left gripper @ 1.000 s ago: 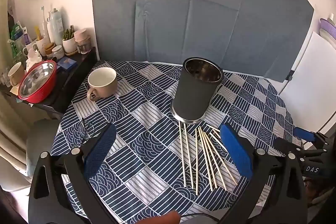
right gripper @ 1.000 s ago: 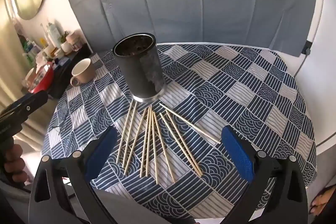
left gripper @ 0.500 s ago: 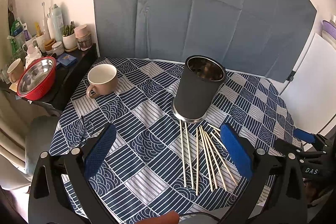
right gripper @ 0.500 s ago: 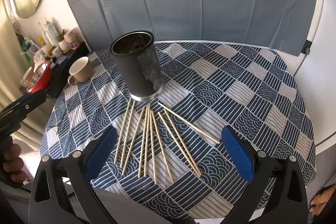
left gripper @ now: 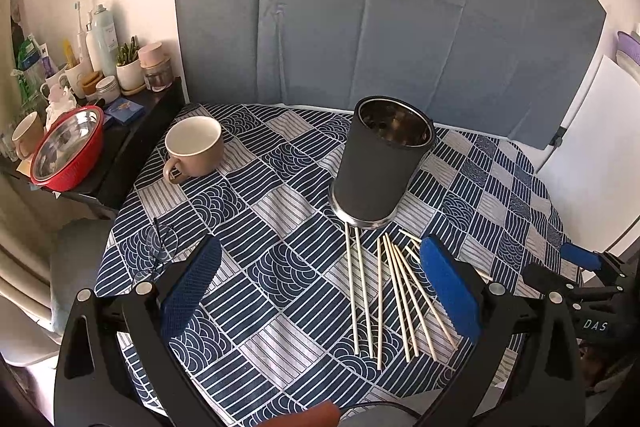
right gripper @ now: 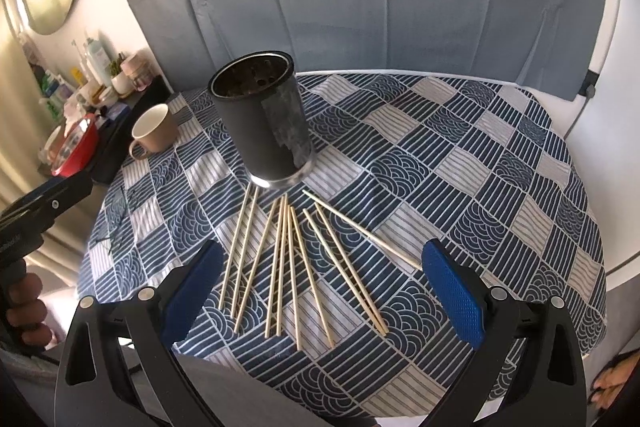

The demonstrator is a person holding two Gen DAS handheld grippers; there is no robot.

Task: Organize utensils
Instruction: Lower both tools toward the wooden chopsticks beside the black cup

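Several pale wooden chopsticks (left gripper: 394, 291) lie fanned on the patterned tablecloth in front of a dark cylindrical utensil holder (left gripper: 380, 163); the holder stands upright. In the right wrist view the chopsticks (right gripper: 296, 267) lie between my fingers and the holder (right gripper: 266, 123). My left gripper (left gripper: 320, 291) is open and empty, above the table's near left part. My right gripper (right gripper: 320, 295) is open and empty, above the near ends of the chopsticks. The right gripper also shows in the left wrist view (left gripper: 580, 267) at the table's right edge.
A beige mug (left gripper: 194, 147) stands at the table's far left. Thin-framed glasses (left gripper: 156, 251) lie near the left edge. A side shelf holds a red bowl (left gripper: 66, 147), bottles and jars. A grey cloth backdrop (left gripper: 380, 7) hangs behind the table.
Both grippers have risen and drawn back slightly; the holder and chopsticks sit a little lower in both views. Nothing on the table has moved.
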